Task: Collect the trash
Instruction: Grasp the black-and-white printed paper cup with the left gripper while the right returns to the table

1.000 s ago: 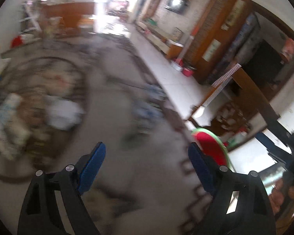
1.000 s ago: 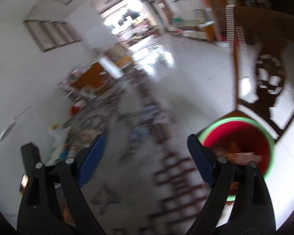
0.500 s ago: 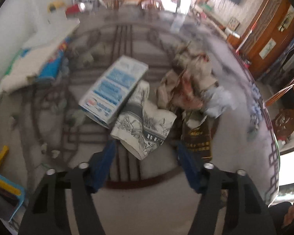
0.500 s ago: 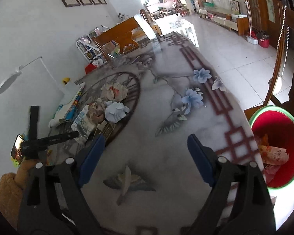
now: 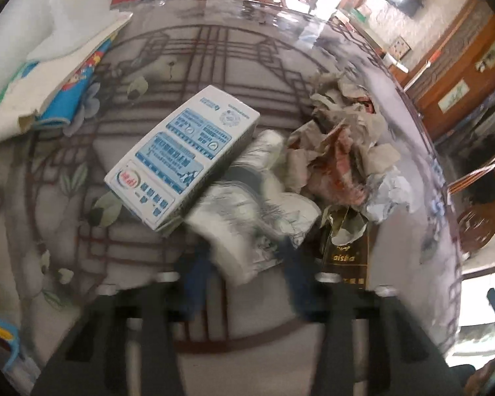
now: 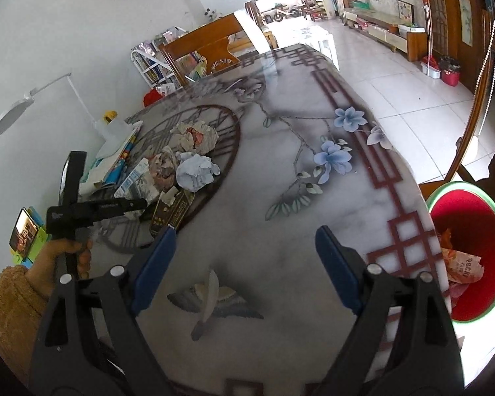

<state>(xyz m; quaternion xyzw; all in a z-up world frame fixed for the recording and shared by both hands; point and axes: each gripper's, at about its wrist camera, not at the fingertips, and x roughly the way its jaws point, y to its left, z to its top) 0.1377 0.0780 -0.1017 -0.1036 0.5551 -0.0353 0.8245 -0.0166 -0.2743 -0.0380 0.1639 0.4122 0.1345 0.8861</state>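
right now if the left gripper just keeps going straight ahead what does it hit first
Most likely the crumpled white printed bag, lying right between the open left gripper fingertips. The blue-and-white carton sits just beyond. Motion blur leaves depth uncertain.

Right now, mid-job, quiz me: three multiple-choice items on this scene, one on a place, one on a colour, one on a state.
1. Where does the bin stand?
A. beyond the table's right edge
B. on the table's middle
C. under the lamp

2. What colour is the bin inside?
A. blue
B. red
C. white

3. How is the right gripper?
A. shut on a carton
B. shut, holding nothing
C. open, holding nothing

Answers: 1 A, it sits past the table rim, lower right. 2 B, red walls under a green rim. 3 C, its blue fingers stand wide apart over bare tabletop.
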